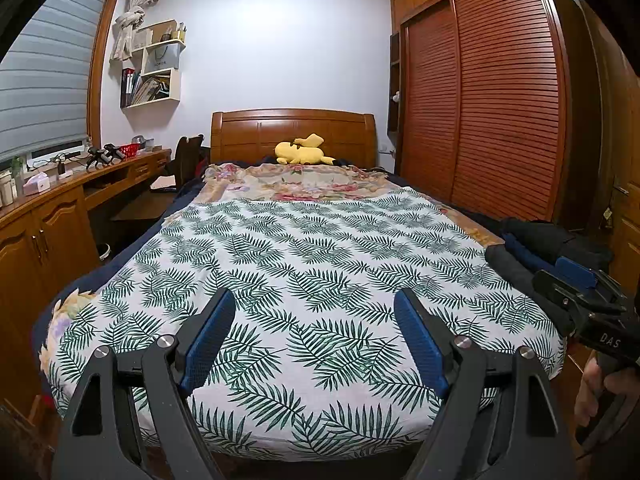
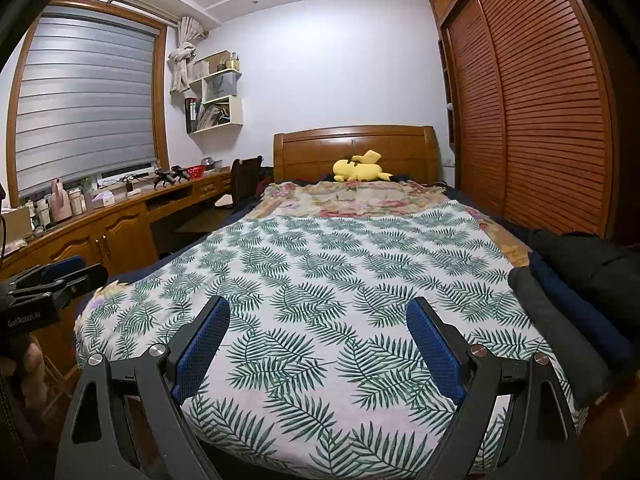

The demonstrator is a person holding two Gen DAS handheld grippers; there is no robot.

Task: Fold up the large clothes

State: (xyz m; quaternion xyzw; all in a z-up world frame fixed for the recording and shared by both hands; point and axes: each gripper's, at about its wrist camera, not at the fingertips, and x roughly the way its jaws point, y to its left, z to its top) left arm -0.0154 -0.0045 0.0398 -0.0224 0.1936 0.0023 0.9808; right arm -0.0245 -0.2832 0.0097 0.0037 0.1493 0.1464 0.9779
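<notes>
Both cameras look down the same bed (image 1: 304, 432) from its foot end. The left gripper (image 1: 316, 300) and the right gripper (image 2: 320, 308) each have their jaws wide apart, with nothing between the blue pads. They hang over the near end of the leaf sheet (image 1: 304, 264) and are not touching it.

The right camera shows more of the window blind (image 2: 84, 100) and the bottles (image 2: 60, 200) on the long wooden counter (image 2: 120, 208). It also shows the left gripper at its left edge, with part of a hand (image 2: 32, 364) under it. The left camera shows the door (image 1: 628, 184) at the far right, and the right gripper at its right edge with a hand (image 1: 600, 388) on the handle.

The clothes (image 2: 568, 320) lie in a dark pile on the right side of the bed, near the foot end. They look like long rolls or folds side by side: a grey one, a dark blue one, and a black one furthest right. The right camera sees them closer.

A yellow soft toy (image 1: 302, 152) lies by the headboard (image 1: 292, 132).
</notes>
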